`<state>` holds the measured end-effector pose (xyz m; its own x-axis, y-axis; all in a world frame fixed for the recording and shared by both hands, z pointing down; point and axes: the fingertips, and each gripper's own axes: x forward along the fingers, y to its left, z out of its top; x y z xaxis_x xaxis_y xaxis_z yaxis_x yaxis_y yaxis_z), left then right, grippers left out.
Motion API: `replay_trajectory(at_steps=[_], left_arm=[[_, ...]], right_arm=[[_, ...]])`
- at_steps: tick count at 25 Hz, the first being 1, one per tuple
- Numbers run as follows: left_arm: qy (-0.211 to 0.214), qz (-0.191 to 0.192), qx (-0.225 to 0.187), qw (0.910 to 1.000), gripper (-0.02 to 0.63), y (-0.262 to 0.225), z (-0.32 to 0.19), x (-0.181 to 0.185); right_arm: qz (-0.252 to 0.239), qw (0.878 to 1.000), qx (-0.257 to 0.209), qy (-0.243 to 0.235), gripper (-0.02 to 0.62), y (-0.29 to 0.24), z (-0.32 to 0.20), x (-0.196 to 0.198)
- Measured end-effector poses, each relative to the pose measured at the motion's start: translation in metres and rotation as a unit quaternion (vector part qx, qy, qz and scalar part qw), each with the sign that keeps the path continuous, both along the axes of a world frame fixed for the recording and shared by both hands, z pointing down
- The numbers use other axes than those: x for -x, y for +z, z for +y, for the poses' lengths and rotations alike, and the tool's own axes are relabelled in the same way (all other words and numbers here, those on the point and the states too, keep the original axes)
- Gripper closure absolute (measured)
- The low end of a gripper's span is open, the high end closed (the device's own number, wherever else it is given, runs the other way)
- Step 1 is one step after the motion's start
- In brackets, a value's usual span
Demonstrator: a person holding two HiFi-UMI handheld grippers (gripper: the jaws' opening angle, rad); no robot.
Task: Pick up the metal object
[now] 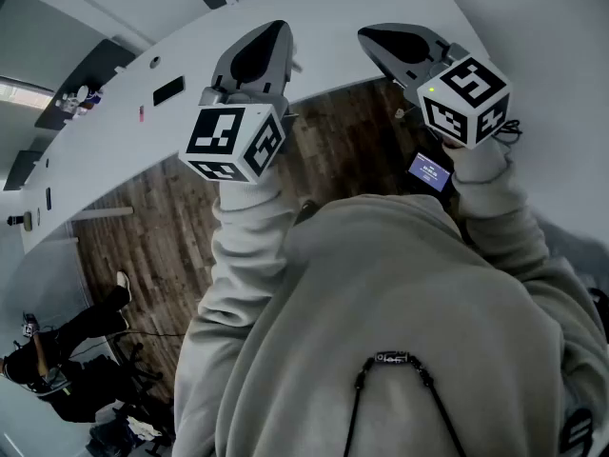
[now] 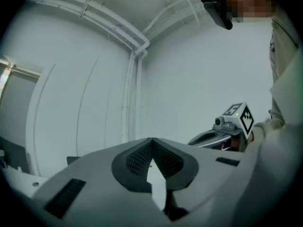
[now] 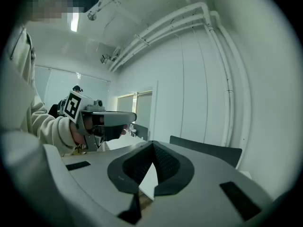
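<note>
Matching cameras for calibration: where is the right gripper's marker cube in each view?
Head view: upper right, the right gripper's marker cube sits just above the sleeve.
Left gripper view: right of centre, about mid height.
Right gripper view: not in it; the cube at the left there is the left gripper's cube.
Shared landmark: the person's light hoodie, in all three views.
</note>
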<state>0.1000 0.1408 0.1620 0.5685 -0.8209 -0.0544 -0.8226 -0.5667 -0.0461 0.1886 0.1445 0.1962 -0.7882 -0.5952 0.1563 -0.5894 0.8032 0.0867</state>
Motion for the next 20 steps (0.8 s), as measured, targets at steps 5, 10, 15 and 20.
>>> replay_trajectory(at_steps=[5,10,15,20], left_arm=[[0.006,-0.001,-0.003,1.0000,0.603,0.003,0.002,0.000],[0.011,0.000,-0.007,0.9999,0.603,-0.006,0.000,-0.002],[0.004,0.030,0.011,0.9995,0.603,0.011,-0.016,0.011],[-0.025,0.026,0.041,0.9985,0.604,0.029,-0.019,0.024]], right_arm=[[-0.005,1.000,0.000,-0.001,0.577,0.005,-0.001,0.005],[-0.023,1.000,0.007,0.004,0.577,-0.004,-0.007,0.003],[-0.021,0.999,0.038,0.026,0.577,0.005,-0.022,0.003],[-0.022,0.998,0.048,-0.021,0.577,0.011,-0.012,0.020]])
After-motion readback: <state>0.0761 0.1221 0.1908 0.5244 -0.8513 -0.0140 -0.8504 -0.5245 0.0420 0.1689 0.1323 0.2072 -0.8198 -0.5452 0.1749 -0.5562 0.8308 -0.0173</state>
